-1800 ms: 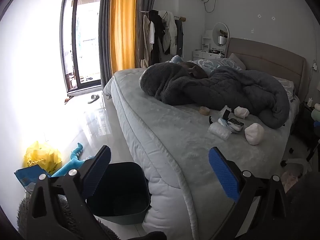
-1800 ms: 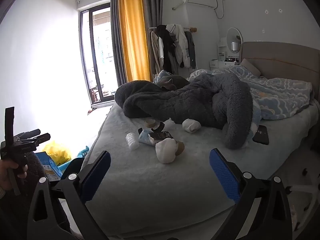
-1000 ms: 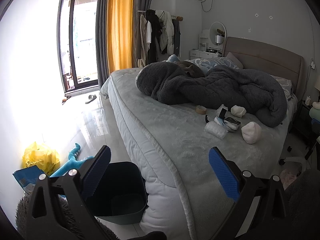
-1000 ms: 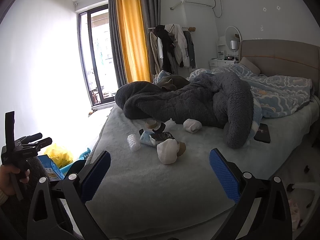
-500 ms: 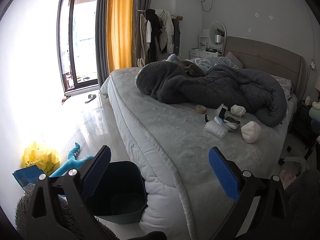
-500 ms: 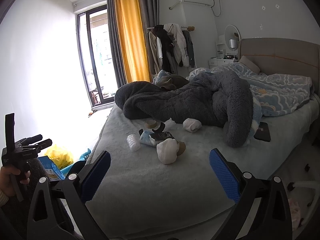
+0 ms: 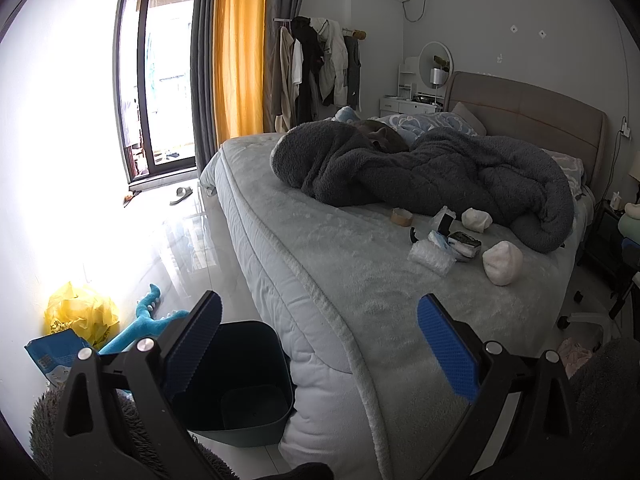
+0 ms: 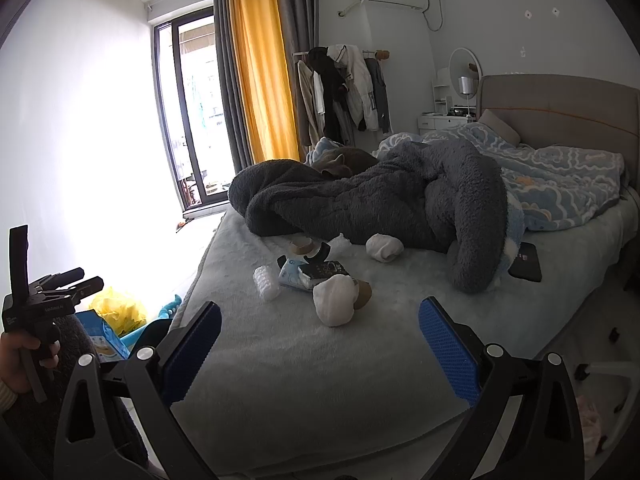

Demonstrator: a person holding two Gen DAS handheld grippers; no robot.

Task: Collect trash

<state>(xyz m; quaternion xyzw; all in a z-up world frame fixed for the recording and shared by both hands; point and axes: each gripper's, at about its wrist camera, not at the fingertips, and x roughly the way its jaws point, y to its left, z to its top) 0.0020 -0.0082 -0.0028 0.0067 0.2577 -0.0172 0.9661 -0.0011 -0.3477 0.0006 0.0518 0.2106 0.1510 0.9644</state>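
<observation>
Hovering spread wide, grasping nothing: left gripper (image 7: 320,344) over dark teal plastic bin (image 7: 248,384) beside grey-quilted bed (image 7: 340,264); right gripper (image 8: 320,344) likewise. Farther, lying mid-bed: crumpled white tissue wads (image 8: 334,304), clear plastic wrapper (image 8: 266,282), before rumpled dark grey fleece blanket (image 8: 380,200).

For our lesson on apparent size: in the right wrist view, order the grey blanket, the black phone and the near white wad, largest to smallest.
1. grey blanket
2. near white wad, though it lies nearer the camera
3. black phone, partly hidden
</observation>
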